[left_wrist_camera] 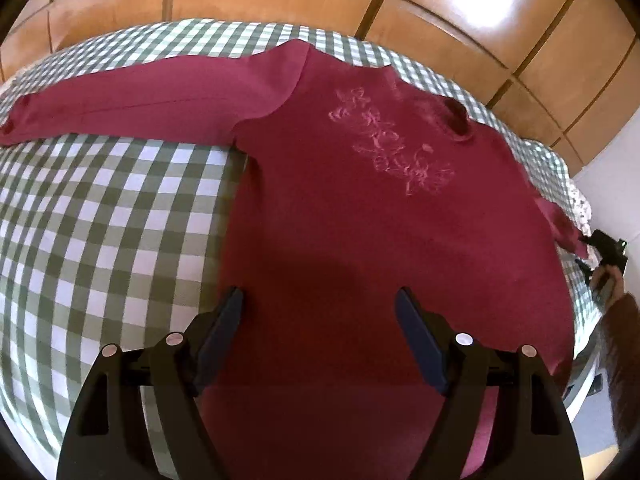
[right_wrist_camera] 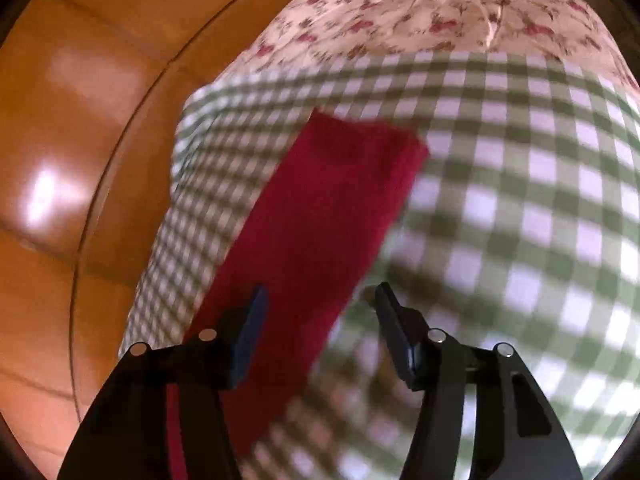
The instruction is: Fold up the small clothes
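Observation:
A dark red long-sleeved sweater (left_wrist_camera: pixel 360 208) with a pale pink print on the chest lies flat on a green-and-white checked cloth (left_wrist_camera: pixel 100 220). One sleeve (left_wrist_camera: pixel 140 100) stretches out to the left. My left gripper (left_wrist_camera: pixel 320 300) is open above the sweater's lower body, touching nothing. In the right wrist view the other sleeve (right_wrist_camera: pixel 320 208) runs away from me, its cuff at the far end. My right gripper (right_wrist_camera: pixel 320 300) is open just above that sleeve, its jaws apart over the sleeve's right edge. The right gripper also shows in the left wrist view (left_wrist_camera: pixel 604 248) at the far right.
The checked cloth covers a bed or table whose edges drop to an orange tiled floor (left_wrist_camera: pixel 460 8). A floral-print fabric (right_wrist_camera: pixel 440 12) lies at the far end in the right wrist view. A white wall (left_wrist_camera: pixel 616 184) is at the right.

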`<state>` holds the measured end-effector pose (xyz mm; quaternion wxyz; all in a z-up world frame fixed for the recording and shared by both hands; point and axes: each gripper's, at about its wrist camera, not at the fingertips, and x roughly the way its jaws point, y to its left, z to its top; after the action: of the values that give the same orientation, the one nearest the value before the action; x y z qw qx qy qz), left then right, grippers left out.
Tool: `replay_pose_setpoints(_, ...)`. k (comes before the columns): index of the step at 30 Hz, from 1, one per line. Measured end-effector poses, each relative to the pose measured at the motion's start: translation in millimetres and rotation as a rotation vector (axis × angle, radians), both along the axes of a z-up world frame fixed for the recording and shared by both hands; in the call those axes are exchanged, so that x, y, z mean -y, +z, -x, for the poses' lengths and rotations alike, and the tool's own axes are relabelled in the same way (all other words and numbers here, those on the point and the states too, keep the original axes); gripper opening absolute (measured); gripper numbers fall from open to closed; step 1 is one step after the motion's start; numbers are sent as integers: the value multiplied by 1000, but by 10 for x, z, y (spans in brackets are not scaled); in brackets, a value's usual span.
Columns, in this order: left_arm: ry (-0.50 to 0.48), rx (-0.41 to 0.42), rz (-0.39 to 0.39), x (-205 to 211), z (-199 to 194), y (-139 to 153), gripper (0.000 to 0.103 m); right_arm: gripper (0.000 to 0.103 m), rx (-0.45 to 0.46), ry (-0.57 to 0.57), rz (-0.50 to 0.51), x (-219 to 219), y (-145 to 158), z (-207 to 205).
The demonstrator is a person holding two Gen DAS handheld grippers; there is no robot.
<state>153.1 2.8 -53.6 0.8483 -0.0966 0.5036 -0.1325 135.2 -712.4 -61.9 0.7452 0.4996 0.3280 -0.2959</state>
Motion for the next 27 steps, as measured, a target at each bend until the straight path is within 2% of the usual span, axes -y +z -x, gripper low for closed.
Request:
replay_pose_setpoints(1,3,-5,-1,8,-11,-8,77,18,-17,7,14,32,6,-36)
replay_pose_setpoints(2,8,-9,-1,5,-17,-20,77,5,-59,44,33,85,10,-88)
replay_pose_setpoints(3,10,-10,-3,3,-19,-29,77,6,-83,72,47,61,4,-168)
replay_pose_setpoints(6,8,-9,-14,16,-36,-59,77,5,-87,72,168,40,122,43)
replay_pose_setpoints(8,-5,-6,-18,36,-48,-75,82,5,-164,52,150,140,-35,145)
replay_pose_setpoints(10,-26,-5,-29,78,-76,-82,86,5,-165,72,155,123,-83,159)
replay_pose_setpoints(13,-58,-6,-61,133,-96,-71,90,6,-145,97,182,0,70,102)
replay_pose_setpoints(16,-63,-5,-47,121,-119,-50,90,6,-123,178,263,-239,358,-41)
replay_pose_setpoints(19,-55,3,-8,69,-142,-18,99,6,-54,304,301,-668,641,-318)
replay_pose_setpoints(22,-34,5,10,34,-155,18,99,6,14,489,327,-1333,849,-662)
replay_pose_setpoints(25,-20,43,71,-7,-165,99,99,6,85,692,324,-2180,979,-999)
replay_pose_setpoints(27,-29,47,148,-33,-204,150,99,6,129,827,302,-2826,1027,-1204)
